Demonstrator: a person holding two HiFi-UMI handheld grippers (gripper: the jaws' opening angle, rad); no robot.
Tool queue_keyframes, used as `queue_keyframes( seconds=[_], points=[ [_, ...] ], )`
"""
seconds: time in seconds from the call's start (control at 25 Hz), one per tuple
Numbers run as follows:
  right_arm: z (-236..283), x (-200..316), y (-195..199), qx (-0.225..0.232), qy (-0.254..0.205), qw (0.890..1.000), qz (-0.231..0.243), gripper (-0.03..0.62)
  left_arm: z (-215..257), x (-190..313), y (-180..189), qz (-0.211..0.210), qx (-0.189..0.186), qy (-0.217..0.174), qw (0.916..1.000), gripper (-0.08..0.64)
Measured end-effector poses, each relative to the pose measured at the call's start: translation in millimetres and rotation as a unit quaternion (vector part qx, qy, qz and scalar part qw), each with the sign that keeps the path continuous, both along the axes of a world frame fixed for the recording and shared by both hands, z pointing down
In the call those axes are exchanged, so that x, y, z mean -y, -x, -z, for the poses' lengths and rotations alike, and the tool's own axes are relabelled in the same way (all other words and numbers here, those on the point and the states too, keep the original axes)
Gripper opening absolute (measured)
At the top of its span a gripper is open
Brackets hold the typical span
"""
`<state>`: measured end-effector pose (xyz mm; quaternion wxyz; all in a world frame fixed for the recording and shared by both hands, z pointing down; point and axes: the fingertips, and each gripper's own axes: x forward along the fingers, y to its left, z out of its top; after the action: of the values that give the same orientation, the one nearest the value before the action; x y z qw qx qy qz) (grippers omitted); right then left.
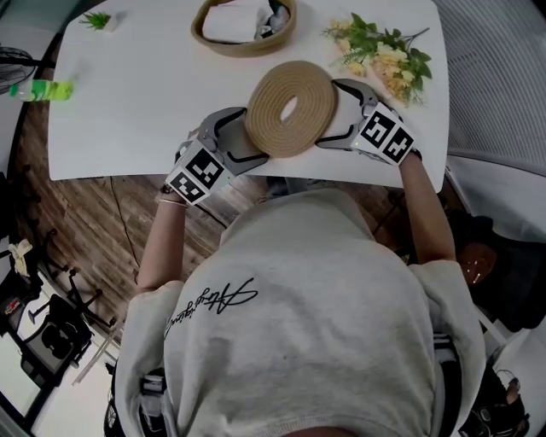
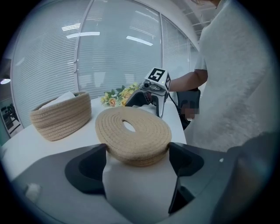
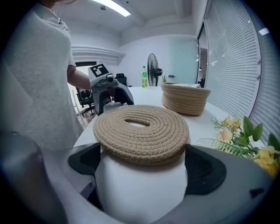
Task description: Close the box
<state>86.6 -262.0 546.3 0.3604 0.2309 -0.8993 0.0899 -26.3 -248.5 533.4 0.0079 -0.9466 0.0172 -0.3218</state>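
Note:
A round woven rope lid (image 1: 309,92) with a hole in its middle hangs tilted over the near part of the white table (image 1: 128,111). My left gripper (image 1: 235,141) grips its near-left rim and my right gripper (image 1: 341,111) its right rim. In the left gripper view the lid (image 2: 144,136) fills the gap of the left gripper (image 2: 138,153), touching both jaws. The right gripper view shows the lid (image 3: 140,135) wedged the same way in my right gripper (image 3: 142,155). The box, an open woven basket (image 1: 245,38) with white contents, stands at the table's far edge.
A bunch of artificial flowers (image 1: 384,55) lies on the table right of the lid. A green bottle (image 1: 43,90) sits at the left edge and a small plant (image 1: 98,19) at the far left corner. Wood floor lies below the near table edge.

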Motion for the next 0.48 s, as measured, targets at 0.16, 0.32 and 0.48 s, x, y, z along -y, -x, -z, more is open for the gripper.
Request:
queue_keyframes(
  seconds=[0.16,0.32,0.48],
  points=[
    [-0.9,1.0,1.4,-0.001,-0.007,1.0,-0.005,0.592,-2.5,1.4,-2.2,0.007,0.01,-0.004,0.9999,0.445],
    [-0.9,1.7,2.0,-0.002,-0.008,1.0,-0.008,0.592,-1.4,2.3,-1.7,0.009,0.008,0.0,0.9999,0.445],
    [1.0,1.7,2.9,0.004,-0.013,1.0,-0.013,0.592,2.0,1.9,-0.5,0.008,-0.004,0.007,0.9999,0.442]
  ],
)
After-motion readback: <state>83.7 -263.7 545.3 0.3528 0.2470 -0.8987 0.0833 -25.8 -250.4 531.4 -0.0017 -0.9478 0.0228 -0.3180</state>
